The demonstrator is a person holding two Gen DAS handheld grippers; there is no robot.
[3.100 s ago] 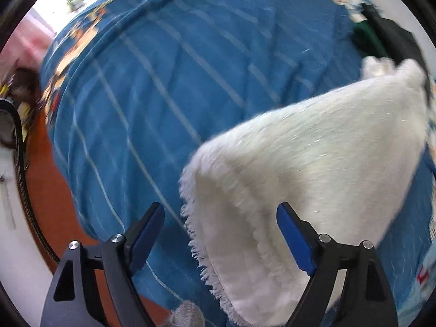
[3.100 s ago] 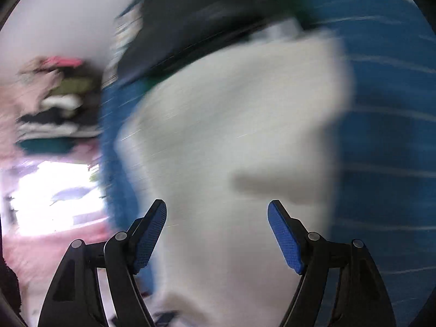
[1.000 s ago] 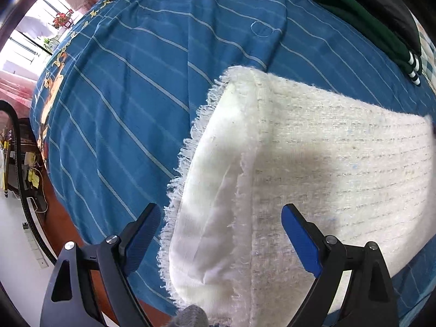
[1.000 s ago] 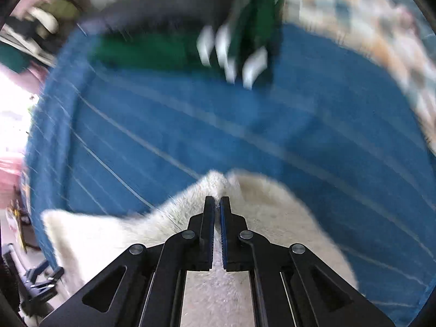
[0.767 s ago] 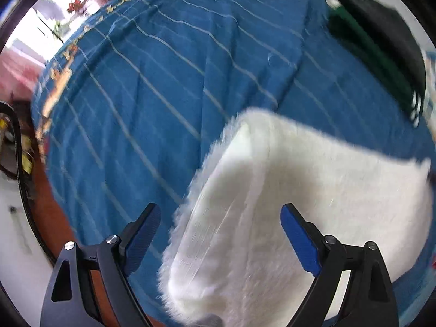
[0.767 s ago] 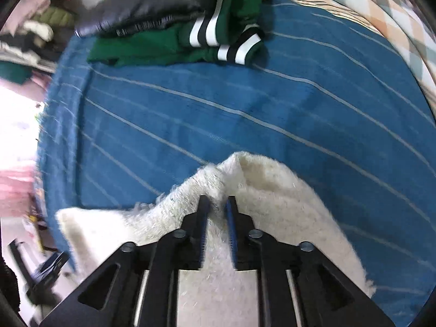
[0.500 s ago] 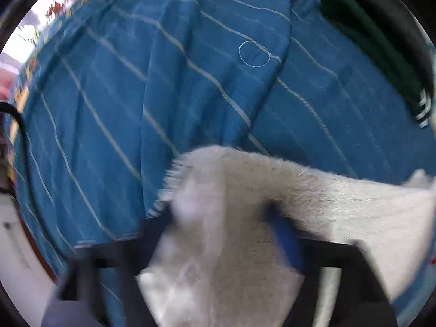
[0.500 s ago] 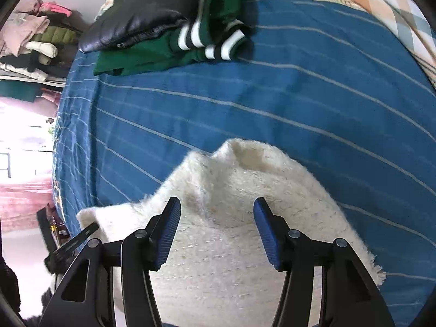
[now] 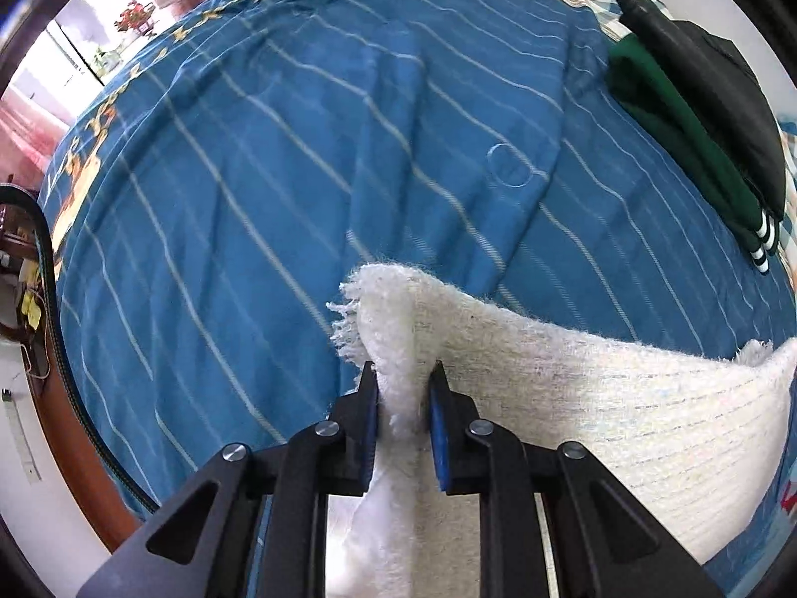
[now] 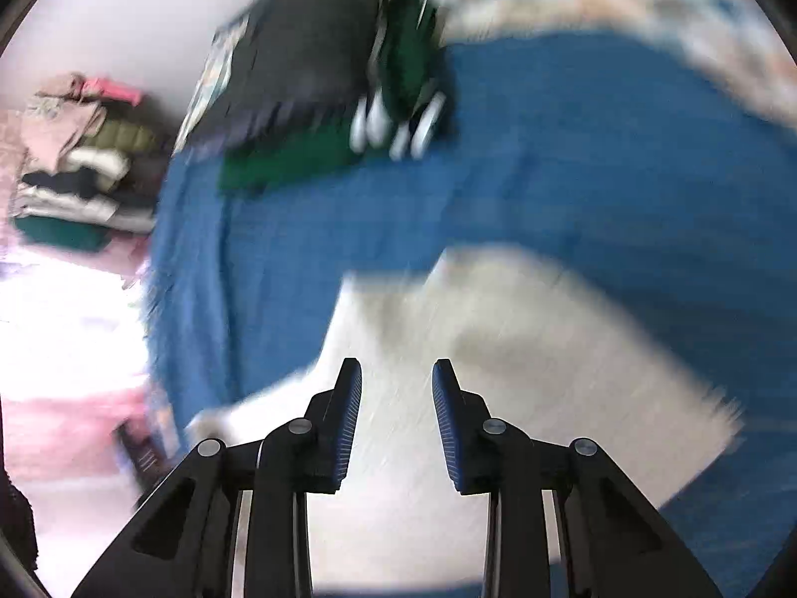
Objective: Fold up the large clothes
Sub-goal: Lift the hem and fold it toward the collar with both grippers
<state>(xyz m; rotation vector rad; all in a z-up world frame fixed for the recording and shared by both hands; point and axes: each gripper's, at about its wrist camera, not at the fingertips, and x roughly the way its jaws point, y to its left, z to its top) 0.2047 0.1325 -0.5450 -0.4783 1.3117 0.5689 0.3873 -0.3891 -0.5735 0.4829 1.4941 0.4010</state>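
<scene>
A fluffy white garment [image 9: 573, 388] lies folded on a blue striped bedspread [image 9: 299, 159]. My left gripper [image 9: 402, 388] is shut on the garment's fringed left corner, with the cloth bunched between the blue pads. In the right wrist view the picture is blurred by motion. My right gripper [image 10: 397, 373] is open and empty above the white garment [image 10: 498, 359], which spreads under and past the fingers on the bedspread [image 10: 597, 159].
A folded pile of a black jacket [image 9: 707, 70] on a green striped garment [image 9: 682, 149] sits at the far right of the bed, also in the right wrist view [image 10: 319, 74]. A stack of clothes [image 10: 74, 159] stands off the bed. The bed's left edge [image 9: 74, 388] drops to the floor.
My left gripper has shut on the garment's fringed corner. My right gripper let go of the opposite corner, opened, and is now swinging, blurring its view.
</scene>
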